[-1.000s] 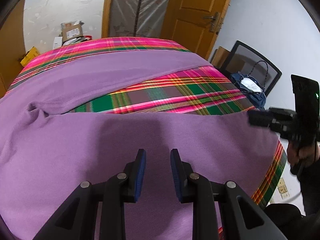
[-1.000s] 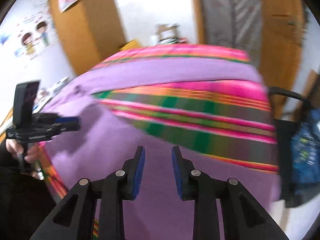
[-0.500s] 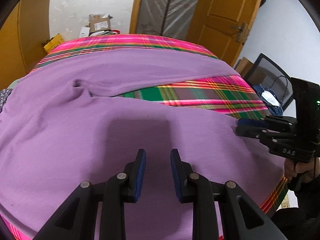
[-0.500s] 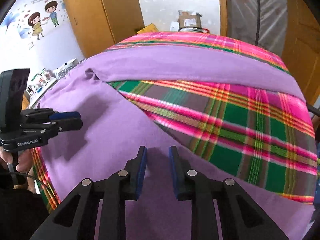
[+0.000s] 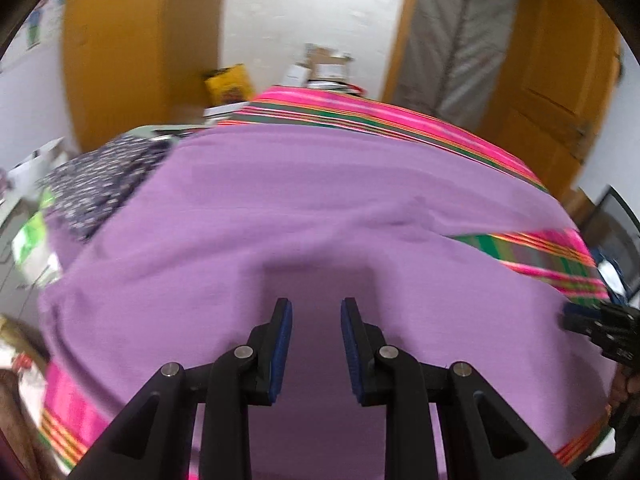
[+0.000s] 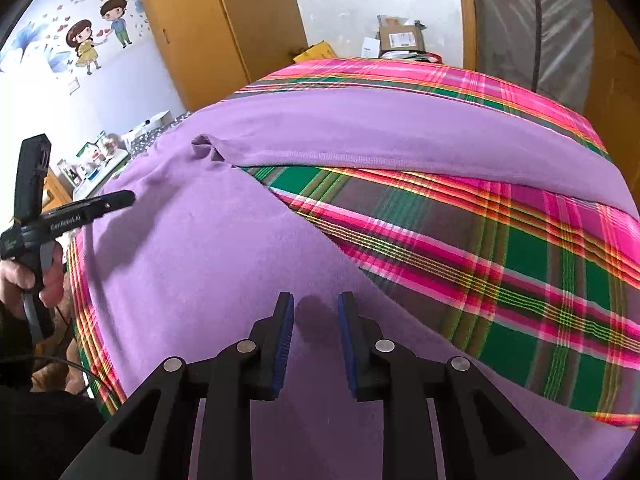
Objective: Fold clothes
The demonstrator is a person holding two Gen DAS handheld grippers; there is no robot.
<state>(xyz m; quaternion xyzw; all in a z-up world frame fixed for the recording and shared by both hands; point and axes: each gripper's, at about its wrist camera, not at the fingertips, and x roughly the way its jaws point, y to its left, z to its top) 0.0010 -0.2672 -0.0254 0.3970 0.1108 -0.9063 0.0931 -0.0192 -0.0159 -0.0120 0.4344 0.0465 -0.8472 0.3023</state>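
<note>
Right wrist view — right gripper (image 6: 315, 308) parted, empty, above purple garment (image 6: 224, 264) | left gripper (image 5: 316, 314) parted, empty, over it — plaid bedspread (image 6: 520, 248) beneath.

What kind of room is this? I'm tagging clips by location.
Probably a home bedroom: a plaid sheet under the purple garment, cartoon wall stickers, a wooden wardrobe.

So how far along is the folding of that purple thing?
Barely begun. The purple garment lies spread flat on the plaid cloth, one long part stretched out across it, no fold visible. Nothing is in hand: the left tongs and right tongs are open above the fabric, gripping nothing. All the folding remains.
</note>
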